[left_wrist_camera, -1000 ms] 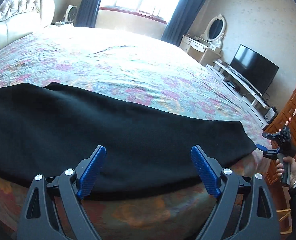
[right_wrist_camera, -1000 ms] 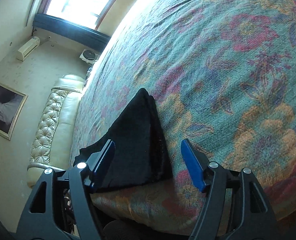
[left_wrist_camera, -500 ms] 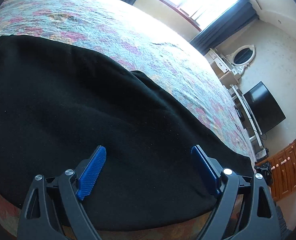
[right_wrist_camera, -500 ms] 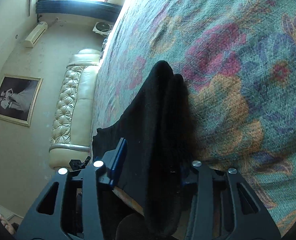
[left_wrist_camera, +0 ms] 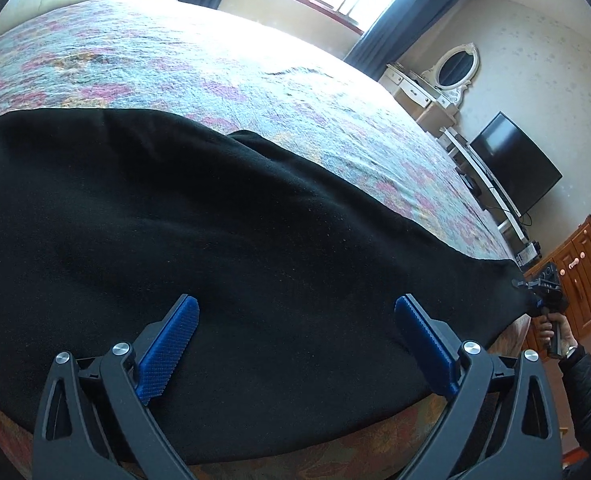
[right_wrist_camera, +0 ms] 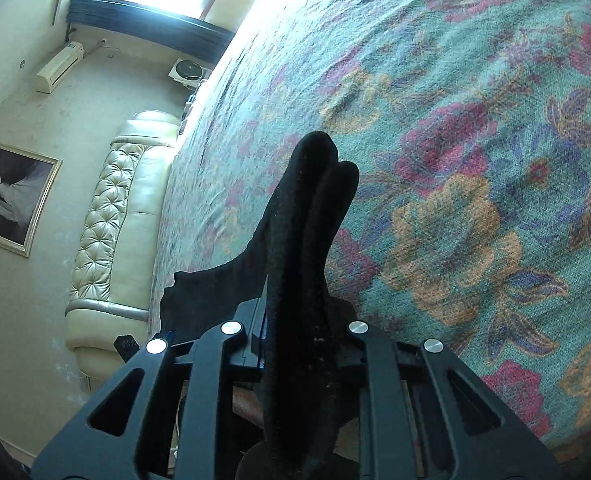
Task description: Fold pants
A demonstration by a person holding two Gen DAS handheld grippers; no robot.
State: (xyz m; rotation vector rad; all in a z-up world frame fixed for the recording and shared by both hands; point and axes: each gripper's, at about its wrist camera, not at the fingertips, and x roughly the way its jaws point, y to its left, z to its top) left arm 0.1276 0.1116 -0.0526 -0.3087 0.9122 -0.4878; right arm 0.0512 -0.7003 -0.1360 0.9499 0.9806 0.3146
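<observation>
Lying along the near edge of the bed (left_wrist_camera: pixel 255 72), the black pants (left_wrist_camera: pixel 255 248) were spread long from left to right on the flowered bedspread, so both ends could be reached from the side where the person stood. The right gripper (right_wrist_camera: pixel 301 344) had its jaws pressed together on a bunched end of the pants (right_wrist_camera: pixel 307 240), with the dark cloth standing up between the pads in thick folds; this end was probably taken so that it could be carried over toward the other end. In the left wrist view the same gripper (left_wrist_camera: pixel 545 288) was seen at the far right tip of the cloth, held by a hand (left_wrist_camera: pixel 551 330) in a dark sleeve. The left gripper (left_wrist_camera: pixel 295 344) hovered over the wider part of the pants with its jaws opening and spread wide; no cloth was pinched between the blue pads (left_wrist_camera: pixel 167 352). It seemed ready to hold down or take that side for the fold.
</observation>
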